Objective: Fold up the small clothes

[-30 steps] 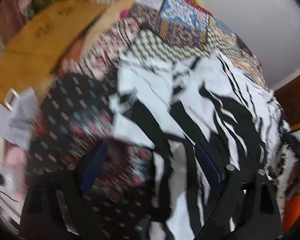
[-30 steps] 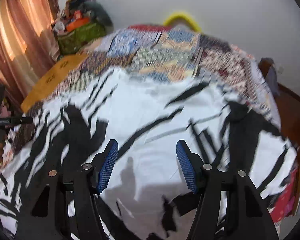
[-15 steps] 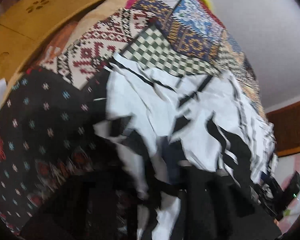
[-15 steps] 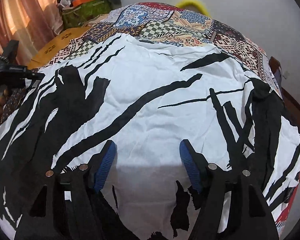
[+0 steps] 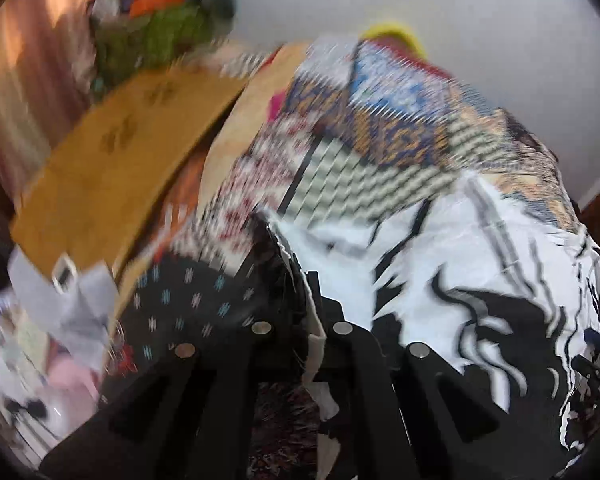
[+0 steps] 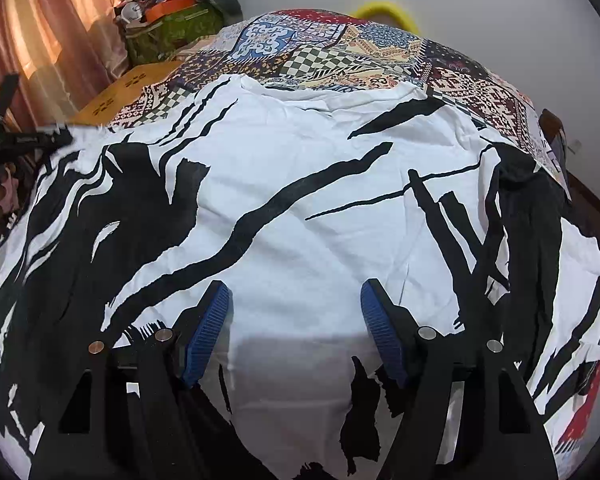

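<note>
**Garment spread, left edge pinched**

Shirt (image 6: 300,208), white with black streaks, lies spread flat over my patchwork bedcover (image 6: 312,52). Since half a second ago my left gripper (image 5: 300,300) has closed on its edge and lifted it (view blurred). My right gripper (image 6: 294,320) hovers low, fingers wide apart, holding nothing.
</note>
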`<action>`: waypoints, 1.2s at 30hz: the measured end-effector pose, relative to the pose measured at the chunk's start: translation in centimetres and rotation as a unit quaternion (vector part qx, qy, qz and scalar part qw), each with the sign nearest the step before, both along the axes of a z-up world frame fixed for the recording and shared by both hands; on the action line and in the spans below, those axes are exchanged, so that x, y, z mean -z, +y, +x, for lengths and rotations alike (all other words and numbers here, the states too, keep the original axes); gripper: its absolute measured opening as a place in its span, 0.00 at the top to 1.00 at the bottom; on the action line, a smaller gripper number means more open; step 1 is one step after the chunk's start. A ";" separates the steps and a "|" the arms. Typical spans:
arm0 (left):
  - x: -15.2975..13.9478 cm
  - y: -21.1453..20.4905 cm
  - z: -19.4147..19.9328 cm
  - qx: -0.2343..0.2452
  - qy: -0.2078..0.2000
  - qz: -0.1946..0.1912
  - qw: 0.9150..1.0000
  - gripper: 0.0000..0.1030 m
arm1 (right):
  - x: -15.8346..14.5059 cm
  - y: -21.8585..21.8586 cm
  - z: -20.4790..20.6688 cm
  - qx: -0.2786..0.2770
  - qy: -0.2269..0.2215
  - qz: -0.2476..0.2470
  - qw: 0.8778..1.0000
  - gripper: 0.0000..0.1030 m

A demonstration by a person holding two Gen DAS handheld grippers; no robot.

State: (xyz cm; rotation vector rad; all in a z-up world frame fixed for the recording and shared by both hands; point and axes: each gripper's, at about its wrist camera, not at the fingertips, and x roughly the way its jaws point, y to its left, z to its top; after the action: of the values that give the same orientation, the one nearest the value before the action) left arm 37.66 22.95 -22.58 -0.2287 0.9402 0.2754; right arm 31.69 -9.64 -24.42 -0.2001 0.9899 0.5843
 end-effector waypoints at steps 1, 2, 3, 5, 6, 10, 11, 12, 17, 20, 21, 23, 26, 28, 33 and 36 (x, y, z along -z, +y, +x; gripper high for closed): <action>-1.6 -1.3 0.2 0.019 -0.016 0.021 0.999 0.97 | 0.0 -0.1 0.0 0.000 0.001 0.002 1.000 0.36; -2.5 -2.2 0.2 0.030 -0.024 0.032 0.999 0.97 | 0.0 -0.1 0.0 0.000 0.001 0.004 1.000 0.36; -3.8 -3.4 0.3 0.046 -0.037 0.047 0.997 0.97 | 0.0 -0.1 0.0 0.001 0.002 0.005 1.000 0.36; -6.0 -5.9 0.6 0.080 -0.061 0.070 0.992 0.97 | 0.0 -0.2 0.1 0.000 0.003 0.006 1.000 0.36; -6.7 -7.1 0.7 0.099 -0.069 0.073 0.990 0.97 | 0.0 -0.2 0.1 0.001 0.003 0.006 1.000 0.36; -6.4 -11.8 1.7 0.173 -0.049 0.068 0.981 0.97 | -0.1 -0.2 0.1 0.004 0.005 0.009 1.000 0.36; -5.6 -12.6 1.9 0.184 -0.034 0.068 0.980 0.97 | -0.1 -0.2 0.1 0.005 0.006 0.010 1.000 0.36; -4.0 -13.5 2.3 0.195 -0.008 0.061 0.979 0.97 | -0.2 -0.2 0.1 0.006 0.007 0.010 1.000 0.36; 2.8 -14.6 3.0 0.199 0.093 -0.001 0.976 0.97 | -0.4 -0.3 0.1 0.009 0.019 0.008 1.000 0.37; 3.2 -14.1 2.3 0.187 0.083 -0.018 0.979 0.96 | -1.2 -0.3 0.3 0.012 0.035 0.016 0.999 0.37; 2.9 -13.7 2.2 0.183 0.082 -0.027 0.979 0.95 | -1.6 -0.3 0.3 0.014 0.037 0.023 0.999 0.37; 2.0 -12.9 1.7 0.177 0.080 -0.045 0.980 0.84 | -2.7 -0.2 0.2 0.016 0.035 0.042 0.998 0.37; -0.3 -12.6 0.7 0.177 0.053 -0.038 0.982 0.60 | -4.7 1.0 0.0 0.009 0.020 0.055 0.998 0.37; -2.2 -11.6 -0.6 0.171 0.022 -0.018 0.985 0.50 | -5.6 2.4 -0.1 -0.002 0.010 0.059 0.998 0.37; -4.3 -7.7 -2.6 0.141 -0.014 -0.005 0.990 0.43 | -6.4 7.0 1.0 -0.030 0.013 0.069 0.997 0.37; -3.2 -5.3 -2.2 0.117 0.000 -0.007 0.993 0.43 | -5.7 10.4 2.6 -0.040 0.026 0.072 0.996 0.37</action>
State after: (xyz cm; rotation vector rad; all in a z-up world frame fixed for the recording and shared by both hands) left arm 35.42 17.67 -19.43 -0.1296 0.9594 0.0534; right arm 34.26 0.74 -18.70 -0.0981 0.9888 0.7347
